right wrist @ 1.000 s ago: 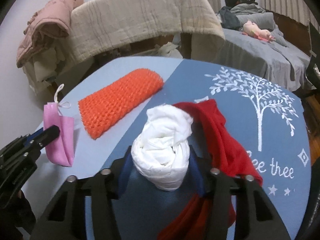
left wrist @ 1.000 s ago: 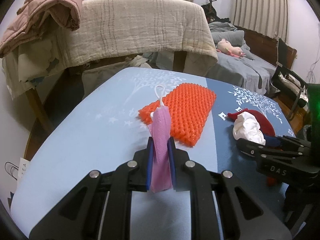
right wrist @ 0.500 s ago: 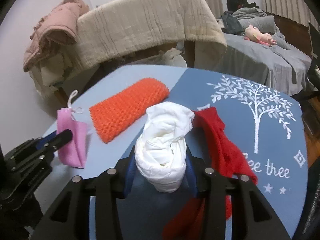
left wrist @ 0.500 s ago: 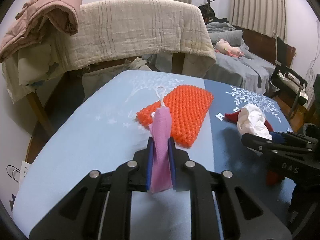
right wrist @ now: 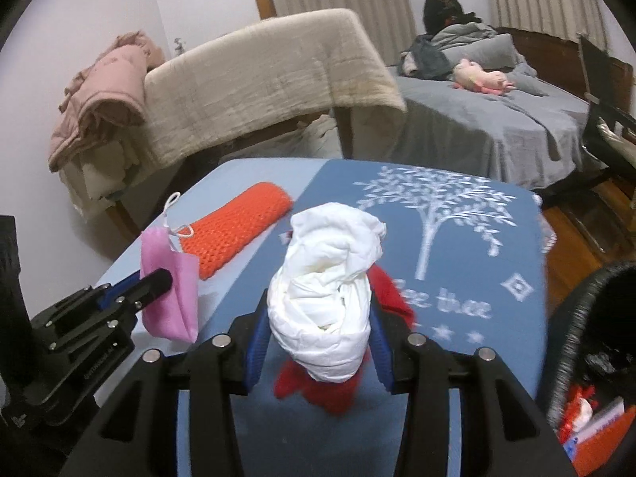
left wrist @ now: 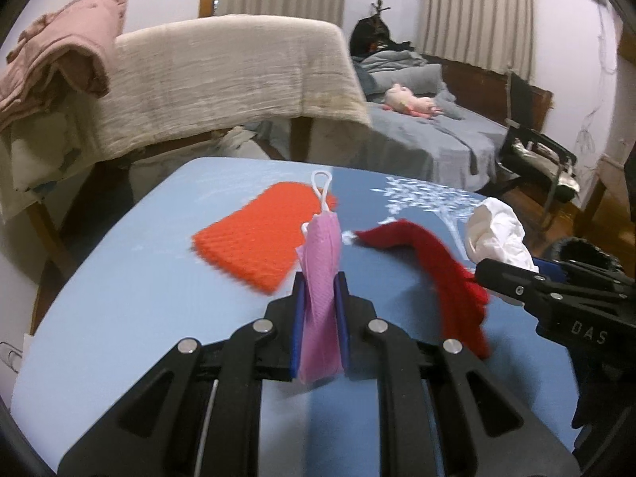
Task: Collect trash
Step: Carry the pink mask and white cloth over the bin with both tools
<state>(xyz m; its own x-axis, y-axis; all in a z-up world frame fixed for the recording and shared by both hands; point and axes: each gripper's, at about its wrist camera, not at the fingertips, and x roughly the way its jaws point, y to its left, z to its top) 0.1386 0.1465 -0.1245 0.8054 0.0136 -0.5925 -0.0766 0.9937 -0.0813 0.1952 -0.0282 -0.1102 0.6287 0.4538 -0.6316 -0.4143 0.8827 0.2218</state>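
Note:
My left gripper [left wrist: 321, 278] is shut on a folded pink face mask [left wrist: 322, 274] with a white ear loop, held above the blue table [left wrist: 119, 310]. The same mask [right wrist: 171, 278] shows at the left of the right wrist view, in the left gripper [right wrist: 159, 278]. My right gripper [right wrist: 318, 318] is shut on a crumpled white tissue wad [right wrist: 326, 290], lifted off the table. That wad [left wrist: 497, 234] also appears at the right of the left wrist view, in the right gripper [left wrist: 516, 274].
An orange mesh pad [left wrist: 254, 242] and a red cloth [left wrist: 437, 262] lie on the table. A dark bin [right wrist: 604, 318] with red packets beside it [right wrist: 584, 413] stands at the lower right. A draped chair [right wrist: 258, 87] and a bed [right wrist: 497, 119] are behind.
Both grippers have risen and drawn back from the table with their loads. The tissue wad has lifted off the red cloth, and the bin has come into the right wrist view.

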